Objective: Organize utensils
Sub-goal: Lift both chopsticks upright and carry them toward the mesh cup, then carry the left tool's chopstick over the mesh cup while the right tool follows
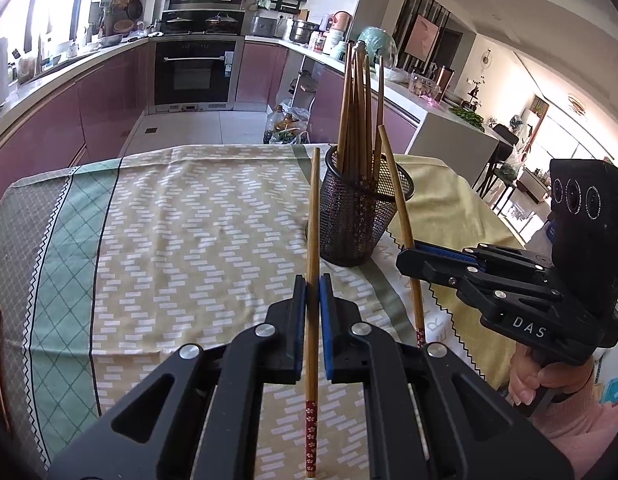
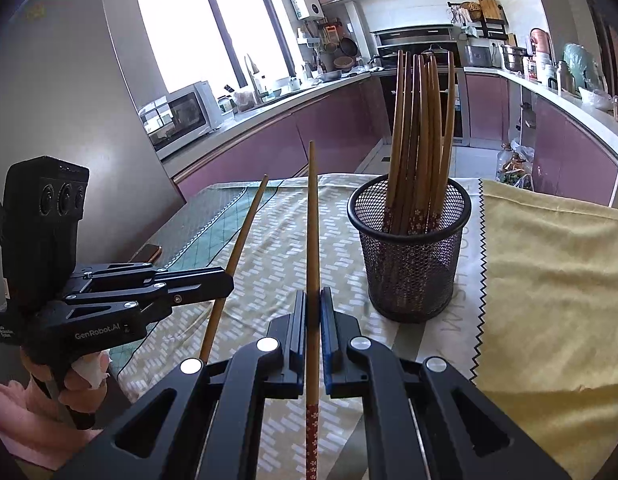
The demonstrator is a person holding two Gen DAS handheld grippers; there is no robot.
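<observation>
A black mesh cup stands on the table and holds several wooden chopsticks, tips up. It also shows in the right wrist view. My left gripper is shut on one wooden chopstick with a red flowered end, held upright above the cloth, left of the cup. My right gripper is shut on another chopstick, also upright, left of the cup. In the left wrist view the right gripper sits just right of the cup. In the right wrist view the left gripper is at the far left.
The table carries a patterned green and beige cloth and a yellow cloth to the right of the cup. A phone lies near the table's left edge. Kitchen counters and an oven stand beyond the table.
</observation>
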